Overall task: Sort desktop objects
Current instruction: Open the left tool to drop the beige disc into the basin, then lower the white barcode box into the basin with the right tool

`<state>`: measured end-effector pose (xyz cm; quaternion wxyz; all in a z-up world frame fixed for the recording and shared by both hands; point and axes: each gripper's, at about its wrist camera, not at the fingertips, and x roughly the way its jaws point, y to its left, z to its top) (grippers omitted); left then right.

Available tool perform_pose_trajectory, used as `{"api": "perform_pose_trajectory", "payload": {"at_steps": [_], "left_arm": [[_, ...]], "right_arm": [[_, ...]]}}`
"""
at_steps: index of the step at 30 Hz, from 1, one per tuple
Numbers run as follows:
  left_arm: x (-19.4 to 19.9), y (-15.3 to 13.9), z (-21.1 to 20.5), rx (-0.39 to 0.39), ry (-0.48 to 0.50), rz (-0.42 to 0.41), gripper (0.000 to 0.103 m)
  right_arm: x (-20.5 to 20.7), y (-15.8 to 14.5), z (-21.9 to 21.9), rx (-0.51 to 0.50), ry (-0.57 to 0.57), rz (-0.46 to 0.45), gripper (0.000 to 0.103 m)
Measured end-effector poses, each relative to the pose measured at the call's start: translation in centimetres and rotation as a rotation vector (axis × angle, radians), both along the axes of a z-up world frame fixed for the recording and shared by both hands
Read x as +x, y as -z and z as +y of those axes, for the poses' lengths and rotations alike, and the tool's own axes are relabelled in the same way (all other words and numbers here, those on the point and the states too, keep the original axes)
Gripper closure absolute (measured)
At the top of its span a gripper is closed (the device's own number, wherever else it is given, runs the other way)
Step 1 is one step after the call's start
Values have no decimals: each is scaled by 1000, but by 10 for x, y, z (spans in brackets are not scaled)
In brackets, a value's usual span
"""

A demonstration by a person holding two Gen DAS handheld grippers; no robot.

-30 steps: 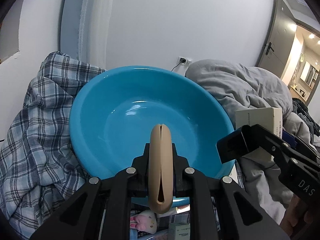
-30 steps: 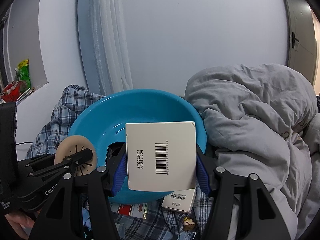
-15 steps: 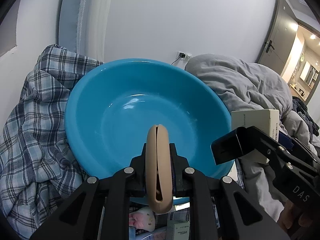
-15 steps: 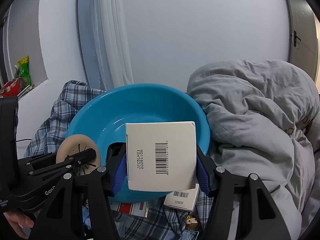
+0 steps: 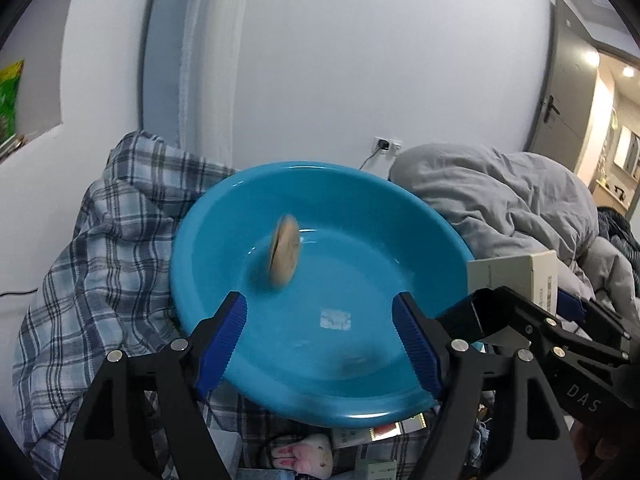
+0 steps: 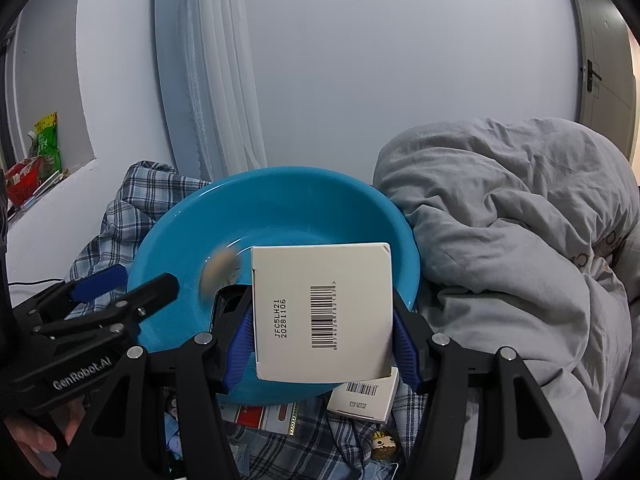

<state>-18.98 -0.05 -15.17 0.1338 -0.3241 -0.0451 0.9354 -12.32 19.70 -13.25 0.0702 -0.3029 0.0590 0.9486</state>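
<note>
The left gripper was opening, nothing between its jaws; the tan disc blurred over the blue basin; the right gripper clamped a white box.

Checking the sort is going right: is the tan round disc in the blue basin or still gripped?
Out of the grip: the tan disc shows blurred over the blue basin, clear of the left gripper, whose jaws are opening with nothing between them.
</note>
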Motion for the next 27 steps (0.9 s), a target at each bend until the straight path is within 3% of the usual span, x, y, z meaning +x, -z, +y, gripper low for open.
{"api": "perform_pose_trajectory", "payload": {"at_steps": [5,9,19,27], "left_arm": [[-2,-3,-12,41,-26,-7,24],[-1,-6,-15,34,-43,6,19],[-2,-4,-17,21,-52,-7,19],[-1,-4,-14,-4,-46,-1,19]], "right_arm": [[-1,6,-1,-6,-11,18,45],[-2,11,-4,7,-14,28,45],[-8,26,-1,-25,-9,5,45],[-10,33,-12,50,-21,16,45]]}}
